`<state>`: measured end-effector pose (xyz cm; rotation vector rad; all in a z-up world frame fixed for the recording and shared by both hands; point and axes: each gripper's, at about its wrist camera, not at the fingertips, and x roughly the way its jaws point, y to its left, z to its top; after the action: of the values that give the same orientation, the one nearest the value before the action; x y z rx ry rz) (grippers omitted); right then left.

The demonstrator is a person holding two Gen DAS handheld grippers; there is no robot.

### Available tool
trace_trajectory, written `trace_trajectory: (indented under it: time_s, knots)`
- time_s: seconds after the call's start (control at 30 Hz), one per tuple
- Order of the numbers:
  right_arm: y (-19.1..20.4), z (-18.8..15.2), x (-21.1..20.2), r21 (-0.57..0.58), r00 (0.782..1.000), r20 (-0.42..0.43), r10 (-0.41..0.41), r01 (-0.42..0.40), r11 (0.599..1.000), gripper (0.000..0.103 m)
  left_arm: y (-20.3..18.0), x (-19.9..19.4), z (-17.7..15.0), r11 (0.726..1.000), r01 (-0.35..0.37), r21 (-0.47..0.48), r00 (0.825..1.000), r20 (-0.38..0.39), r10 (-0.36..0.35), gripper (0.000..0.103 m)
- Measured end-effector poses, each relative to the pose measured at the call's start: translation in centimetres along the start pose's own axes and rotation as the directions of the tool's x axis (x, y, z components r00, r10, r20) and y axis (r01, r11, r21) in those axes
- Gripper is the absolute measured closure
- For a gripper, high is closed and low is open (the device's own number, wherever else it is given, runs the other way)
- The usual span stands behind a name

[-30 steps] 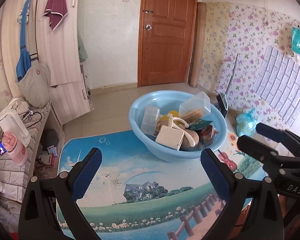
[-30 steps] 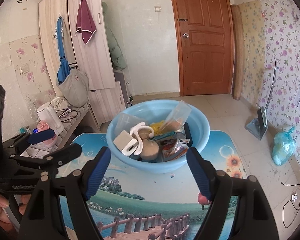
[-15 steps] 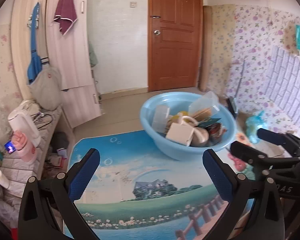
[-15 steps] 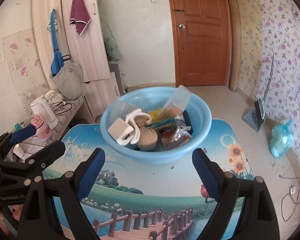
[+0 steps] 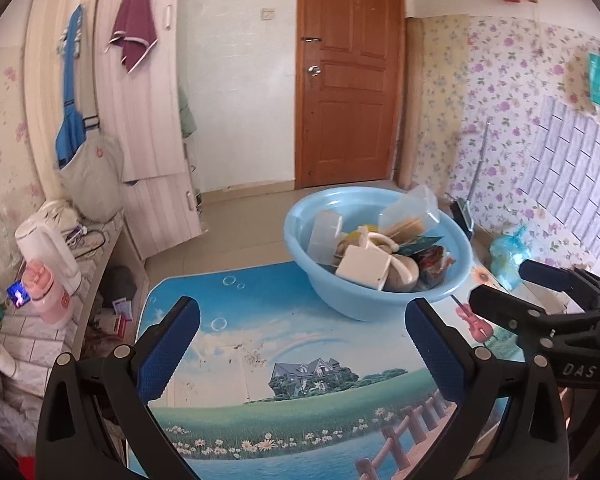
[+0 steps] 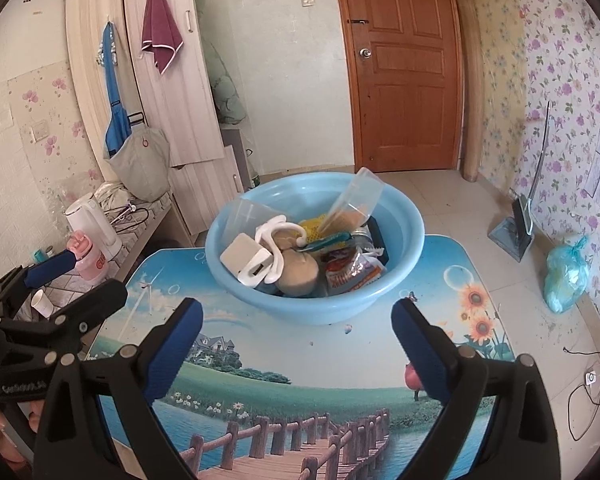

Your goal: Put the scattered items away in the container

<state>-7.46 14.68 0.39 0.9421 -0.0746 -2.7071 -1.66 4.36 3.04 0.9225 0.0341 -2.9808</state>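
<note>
Tabletop looked bare around the basin (image 6: 400, 280), where the items (image 6: 300, 256) sat heaped; both tongs, left gripper (image 5: 300, 344) and right gripper (image 6: 296, 340), gaped wide, holding nothing. Risk: the tall bag (image 6: 352, 200) could topple if nudged

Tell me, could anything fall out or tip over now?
Maybe. The round light-blue plastic basin is piled high: the clear plastic bag sticks up past the rim and might slide out if the basin is bumped. The basin also sits near the far edge of the picture-printed tabletop, so a push could send it toward the floor. Both open grippers, left and right, hold nothing.
</note>
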Motion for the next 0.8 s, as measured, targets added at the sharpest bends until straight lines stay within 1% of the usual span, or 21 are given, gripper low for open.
trace_trajectory:
  time_s: [0.1,0.2,0.27,0.37,0.43,0.5,0.6,0.7,0.8]
  knots:
    - [-0.2,0.0,-0.3,0.007,0.999,0.015,-0.029,0.029,1.0,0.0,-0.5,-0.3,0.2,1.0,0.014,0.021,1.0,0.002,-0.014,0.0]
    - [-0.4,0.0,-0.7,0.009,0.999,0.024,-0.04,0.04,0.999,0.0,-0.8,-0.3,0.3,0.999,0.041,0.028,0.999,-0.012,-0.04,0.0]
    - [-0.3,0.0,-0.9,-0.001,0.998,0.026,-0.05,0.05,0.999,0.0,-1.0,-0.7,0.2,0.999,0.018,0.043,1.0,0.015,-0.019,0.0]
    - [-0.2,-0.2,-1.0,-0.002,0.998,0.023,-0.054,0.055,0.999,0.0,-1.2,-0.8,0.3,0.998,0.016,0.053,1.0,0.013,-0.017,0.0]
    - [-0.3,-0.3,-1.1,0.004,0.999,0.018,-0.051,0.05,0.999,0.0,-1.4,-0.8,0.3,0.998,-0.017,0.066,1.0,0.015,0.016,0.0]
    - [-0.4,-0.3,-1.1,0.008,0.998,0.015,-0.058,0.058,0.998,0.0,-1.5,-0.7,0.2,0.997,-0.026,0.071,1.0,0.007,0.025,0.0]
    - [-0.5,-0.3,-1.1,0.012,0.998,0.006,-0.061,0.061,0.998,0.0,-1.4,-0.4,0.1,0.998,0.021,0.06,1.0,-0.024,-0.019,0.0]
    - [-0.6,-0.6,-1.1,0.013,0.998,0.0,-0.064,0.064,0.998,0.0,-1.5,-0.2,-0.1,0.998,0.044,0.052,0.998,-0.042,-0.042,0.0]
    - [-0.7,-0.7,-1.2,0.015,0.998,-0.004,-0.062,0.062,0.998,0.0,-1.5,-0.4,-0.1,0.997,0.054,0.049,0.998,-0.042,-0.052,0.0]
